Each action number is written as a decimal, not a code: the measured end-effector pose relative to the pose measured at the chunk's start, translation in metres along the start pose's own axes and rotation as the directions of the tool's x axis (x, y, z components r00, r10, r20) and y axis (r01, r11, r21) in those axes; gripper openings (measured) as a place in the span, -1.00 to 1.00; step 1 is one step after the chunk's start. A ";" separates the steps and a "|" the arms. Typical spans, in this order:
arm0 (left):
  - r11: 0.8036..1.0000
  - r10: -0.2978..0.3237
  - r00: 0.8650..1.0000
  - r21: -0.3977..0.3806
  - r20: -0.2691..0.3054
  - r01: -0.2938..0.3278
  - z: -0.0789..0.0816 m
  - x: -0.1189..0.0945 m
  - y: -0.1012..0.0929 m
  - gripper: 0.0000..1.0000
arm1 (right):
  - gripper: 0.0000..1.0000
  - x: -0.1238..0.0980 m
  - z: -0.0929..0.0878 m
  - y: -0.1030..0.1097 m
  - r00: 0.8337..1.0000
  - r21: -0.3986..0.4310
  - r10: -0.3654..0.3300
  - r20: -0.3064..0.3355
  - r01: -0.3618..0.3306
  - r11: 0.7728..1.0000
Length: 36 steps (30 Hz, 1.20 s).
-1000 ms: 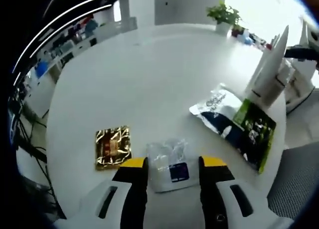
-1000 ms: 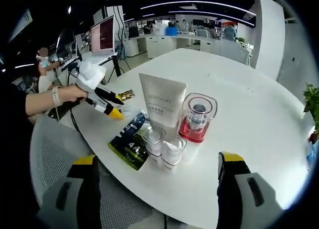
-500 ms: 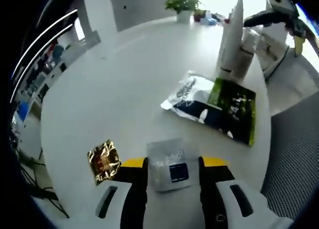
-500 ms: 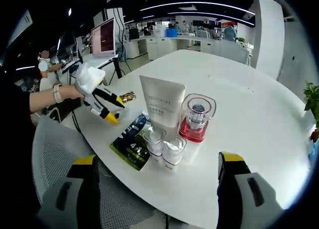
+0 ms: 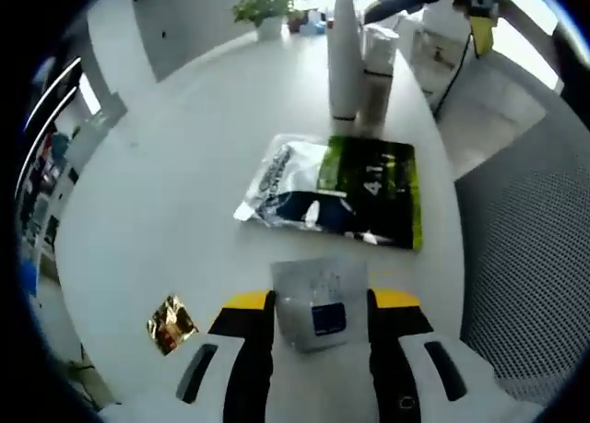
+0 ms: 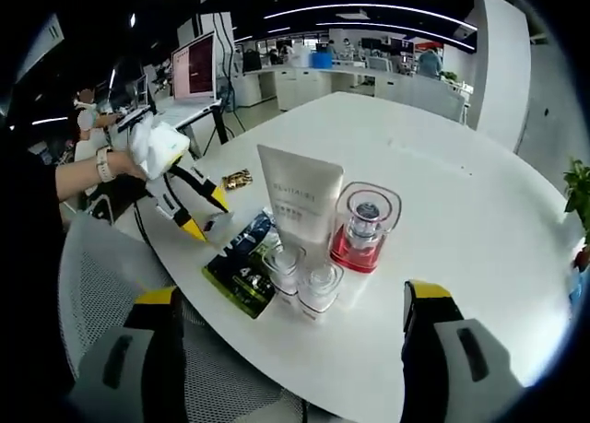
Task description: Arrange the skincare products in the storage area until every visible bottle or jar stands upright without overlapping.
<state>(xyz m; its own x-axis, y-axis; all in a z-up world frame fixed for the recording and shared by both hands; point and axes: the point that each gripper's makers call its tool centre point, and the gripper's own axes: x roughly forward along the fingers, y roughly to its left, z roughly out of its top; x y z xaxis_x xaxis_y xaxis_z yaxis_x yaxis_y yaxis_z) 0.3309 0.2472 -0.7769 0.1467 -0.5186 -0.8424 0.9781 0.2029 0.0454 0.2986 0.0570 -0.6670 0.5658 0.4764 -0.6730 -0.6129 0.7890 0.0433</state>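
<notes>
The clear sachet point(image 5: 313, 303) with the dark label lies flat between my left gripper point(image 5: 319, 305) jaws, near the table point(image 5: 166, 193) edge; the jaws flank its two sides, but I cannot tell whether they are pinching it or just bracketing it. I judge the step in hand to be taking this sachet and moving it toward the group. To do it well I would close slowly on the stiffer sealed edges, since thin film like this probably buckles or slides on the smooth top, and lift only once it holds.

Just beyond it lies the foil pack point(image 5: 336, 191), white at one end and green-black at the other, flat and close to the sachet. I would carry over it rather than drag across it. Past that the tube point(image 6: 300, 197) stands upright, with two small jars point(image 6: 302, 271) in front of it and the red bottle point(image 6: 365, 222) beside it, all standing and close together, so the placing spot must leave them undisturbed.

A gold sachet point(image 5: 171, 323) lies apart, nearer the edge.

My right gripper point(image 6: 288, 335) hangs wide open, holding nothing, short of the jars
</notes>
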 end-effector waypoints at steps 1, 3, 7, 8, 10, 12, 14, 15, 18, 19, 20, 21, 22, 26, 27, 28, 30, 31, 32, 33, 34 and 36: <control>1.000 -0.010 1.000 0.001 0.001 0.010 0.001 0.001 -0.004 -0.26 | 0.99 0.000 -0.001 0.000 1.000 0.001 -0.003 -0.001 0.003 1.000; 0.999 -0.023 1.000 0.040 -0.010 0.023 0.001 0.002 -0.009 -0.26 | 0.99 0.000 -0.002 0.001 1.000 0.013 0.005 -0.005 -0.005 1.000; 0.994 -0.041 0.998 0.096 -0.038 0.045 -0.001 0.005 -0.018 -0.26 | 0.99 0.000 -0.002 0.004 1.000 0.030 0.016 0.008 -0.016 0.999; 0.994 -0.053 0.998 0.092 -0.038 0.056 0.000 0.005 -0.020 -0.26 | 0.99 -0.001 -0.003 0.004 1.000 0.030 0.017 0.004 -0.017 0.999; 0.992 -0.059 0.998 0.111 -0.032 0.063 0.003 0.006 -0.023 -0.26 | 0.99 -0.001 -0.005 0.003 1.000 0.035 0.012 -0.001 -0.012 0.999; 0.990 -0.067 0.997 0.119 -0.042 0.072 0.002 0.007 -0.024 -0.26 | 0.99 0.000 -0.006 0.002 1.000 0.040 0.008 -0.004 -0.008 0.999; 0.989 -0.073 0.997 0.128 -0.040 0.078 0.004 0.008 -0.025 -0.26 | 0.99 -0.001 -0.005 0.001 1.000 0.045 0.006 0.008 -0.006 0.999; 0.988 -0.077 0.996 0.135 -0.036 0.081 0.005 0.008 -0.025 -0.26 | 0.99 -0.001 -0.003 0.001 1.000 0.045 0.007 0.014 -0.007 0.999; 0.987 -0.090 0.995 0.134 -0.035 0.094 0.006 0.009 -0.027 -0.26 | 0.99 -0.001 -0.003 0.000 1.000 0.039 0.003 0.010 -0.004 0.999; 0.985 -0.098 0.995 0.140 -0.033 0.102 0.007 0.010 -0.029 -0.26 | 0.99 -0.001 -0.004 0.000 1.000 0.036 0.003 0.006 -0.003 0.999; 0.984 -0.102 0.994 0.143 -0.033 0.105 0.007 0.010 -0.029 -0.26 | 0.99 0.000 -0.004 0.000 1.000 0.033 0.005 0.002 -0.005 0.999; 0.982 -0.115 0.993 0.148 -0.036 0.120 0.006 0.010 -0.032 -0.26 | 0.99 0.000 -0.005 0.000 1.000 0.032 0.004 0.001 -0.004 0.999; 0.977 -0.136 0.990 0.157 -0.041 0.141 0.006 0.011 -0.035 -0.26 | 0.99 0.000 -0.005 0.000 1.000 0.030 0.004 0.001 -0.004 1.000; 0.972 -0.147 0.988 0.179 -0.037 0.151 0.007 0.011 -0.036 -0.26 | 0.99 -0.001 -0.005 0.000 1.000 0.029 0.004 0.001 -0.004 1.000; 0.971 -0.151 0.988 0.185 -0.037 0.155 0.007 0.012 -0.037 -0.26 | 0.99 -0.001 -0.005 0.000 1.000 0.028 0.004 0.001 -0.004 1.000; 0.967 -0.156 0.987 0.199 -0.034 0.159 0.007 0.012 -0.037 -0.25 | 0.99 -0.001 -0.005 0.000 1.000 0.026 0.003 0.000 -0.003 1.000; 0.964 -0.166 0.986 0.203 -0.035 0.169 0.007 0.012 -0.037 -0.25 | 0.99 -0.001 -0.006 -0.001 1.000 0.025 0.002 -0.003 -0.001 1.000; 0.964 -0.171 0.985 0.200 -0.037 0.175 0.007 0.013 -0.036 -0.25 | 0.99 -0.001 -0.006 -0.001 1.000 0.023 0.001 -0.004 -0.001 1.000; 0.963 -0.175 0.984 0.199 -0.036 0.179 0.007 0.013 -0.036 -0.25 | 0.99 0.000 -0.006 -0.001 1.000 0.022 0.002 -0.007 -0.002 1.000; 0.960 -0.182 0.983 0.209 -0.033 0.185 0.008 0.013 -0.036 -0.25 | 0.99 0.000 -0.006 -0.001 1.000 0.022 0.001 -0.008 -0.001 1.000; 0.957 -0.187 0.982 0.219 -0.029 0.189 0.008 0.013 -0.037 -0.26 | 0.99 0.000 -0.006 -0.001 1.000 0.021 0.000 -0.007 0.000 1.000; 0.953 -0.199 0.980 0.228 -0.019 0.198 0.007 0.013 -0.035 -0.26 | 0.99 0.000 -0.006 -0.001 1.000 0.018 0.004 -0.010 -0.004 1.000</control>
<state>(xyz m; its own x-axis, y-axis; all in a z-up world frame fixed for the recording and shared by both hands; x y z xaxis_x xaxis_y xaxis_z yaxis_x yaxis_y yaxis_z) 0.2994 0.2273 -0.7857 -0.0541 -0.5324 -0.8448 0.9951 -0.0988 -0.0015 0.2960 0.0539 -0.6715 0.5575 0.4756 -0.6805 -0.6053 0.7938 0.0589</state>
